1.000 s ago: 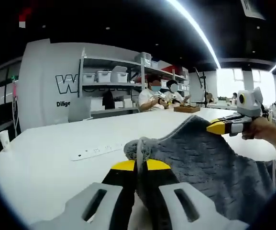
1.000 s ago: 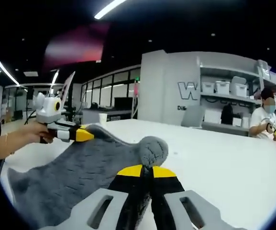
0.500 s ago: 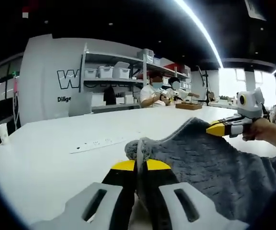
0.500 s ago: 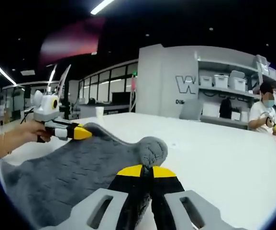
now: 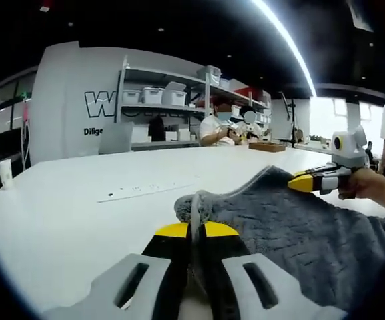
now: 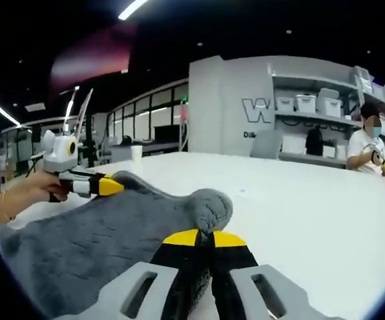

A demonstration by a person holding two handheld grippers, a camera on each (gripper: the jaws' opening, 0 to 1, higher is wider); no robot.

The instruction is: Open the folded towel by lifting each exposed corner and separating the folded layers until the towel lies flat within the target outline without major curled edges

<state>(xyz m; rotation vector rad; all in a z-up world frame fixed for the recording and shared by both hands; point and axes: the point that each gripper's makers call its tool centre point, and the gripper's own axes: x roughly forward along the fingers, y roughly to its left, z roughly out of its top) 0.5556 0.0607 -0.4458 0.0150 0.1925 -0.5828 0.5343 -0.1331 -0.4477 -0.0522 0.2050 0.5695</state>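
Across a wide white table (image 5: 72,213) a grey towel (image 5: 299,227) hung stretched between two grippers (a person's hand (image 5: 372,187) held the far one at 3 o'clock in the left gripper view). From there the towel spread toward 5 o'clock. At 6 o'clock the left gripper (image 5: 196,230) had its yellow-tipped jaws pressed together on one bunched corner. At 6 o'clock in the right gripper view, the right gripper (image 6: 204,237) pinched the opposite corner. A white power strip (image 5: 145,192) lay at 10 o'clock.
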